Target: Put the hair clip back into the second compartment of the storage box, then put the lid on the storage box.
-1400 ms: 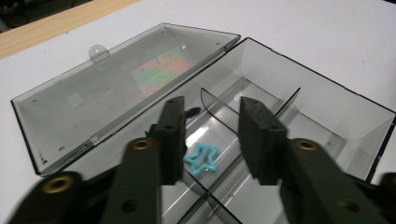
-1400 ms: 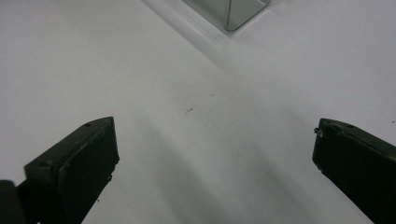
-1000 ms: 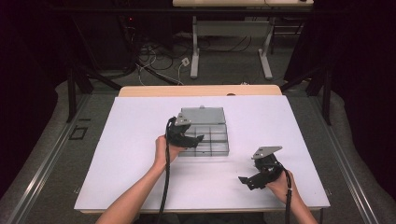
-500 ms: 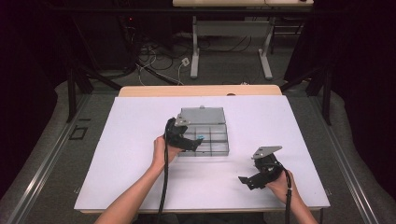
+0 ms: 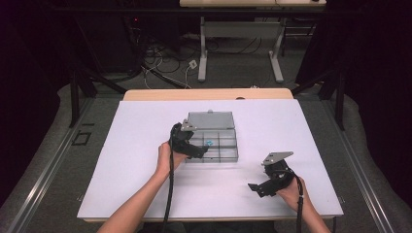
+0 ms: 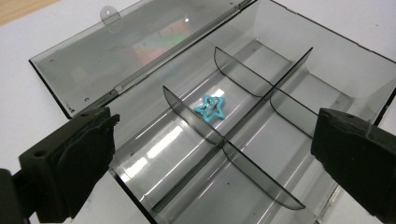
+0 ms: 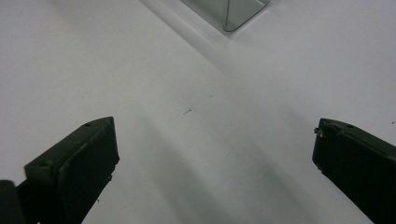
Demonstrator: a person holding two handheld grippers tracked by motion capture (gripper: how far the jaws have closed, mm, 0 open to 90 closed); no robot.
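A clear grey compartment box (image 5: 236,151) lies open mid-table, its lid (image 5: 210,119) folded back flat. A small blue star (image 5: 209,143) rests loose in a middle compartment. My left gripper (image 5: 200,150) hovers over the box's near left side. In the left gripper view its jaws have just been opening and now stand wide apart, gripper (image 6: 215,119), with the star (image 6: 210,107) below and beyond them, untouched, beside a divider (image 6: 261,88). My right gripper (image 5: 257,188) is open near the table's front right, gripper (image 7: 215,123), over bare white surface.
The white table top (image 5: 136,160) lies bare around the box. A corner of the box (image 7: 233,11) shows at the top of the right gripper view. Beyond the table's wooden far edge (image 5: 209,93) are cables and desk legs on the floor.
The left gripper's jaws have spread wider over the box, and the blue star now lies free in its compartment. Both hands have stayed where they were.
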